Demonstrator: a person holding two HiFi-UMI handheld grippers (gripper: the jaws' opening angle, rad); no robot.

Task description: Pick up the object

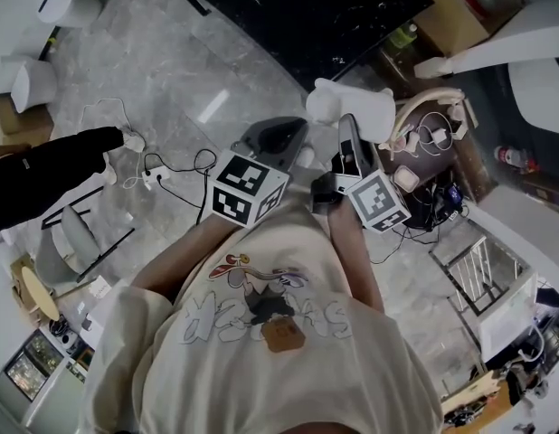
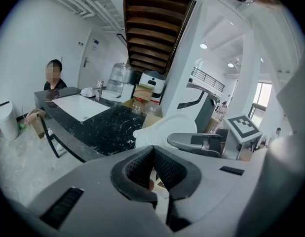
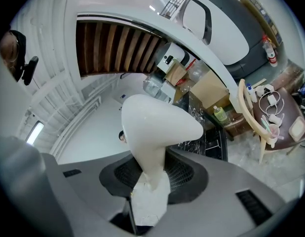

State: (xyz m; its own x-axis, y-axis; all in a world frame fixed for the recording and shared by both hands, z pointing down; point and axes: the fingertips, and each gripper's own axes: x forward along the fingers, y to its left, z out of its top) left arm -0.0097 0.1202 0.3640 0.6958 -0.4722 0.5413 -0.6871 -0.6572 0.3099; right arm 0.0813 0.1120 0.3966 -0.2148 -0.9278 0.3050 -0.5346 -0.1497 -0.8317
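Observation:
A smooth white moulded object (image 3: 156, 127) with a broad rounded head and a narrow stem sits between the dark pads (image 3: 184, 174) of my right gripper (image 3: 152, 177), which is shut on the stem. In the head view that white object (image 1: 350, 107) is held up in front of the person, above the right gripper (image 1: 348, 148). The left gripper (image 1: 278, 136) is beside it at the left. Its jaws (image 2: 153, 168) stand together with nothing between them. From the left gripper view the white object (image 2: 165, 128) and the right gripper (image 2: 202, 143) lie just ahead.
A black marble counter (image 2: 110, 125) with a white sheet on it runs across ahead, and a person (image 2: 55, 79) sits behind it. On the floor are cables (image 1: 162, 172), a white bin (image 1: 67, 3) and a wooden chair (image 1: 431, 116) beside a cluttered small table (image 1: 447, 165).

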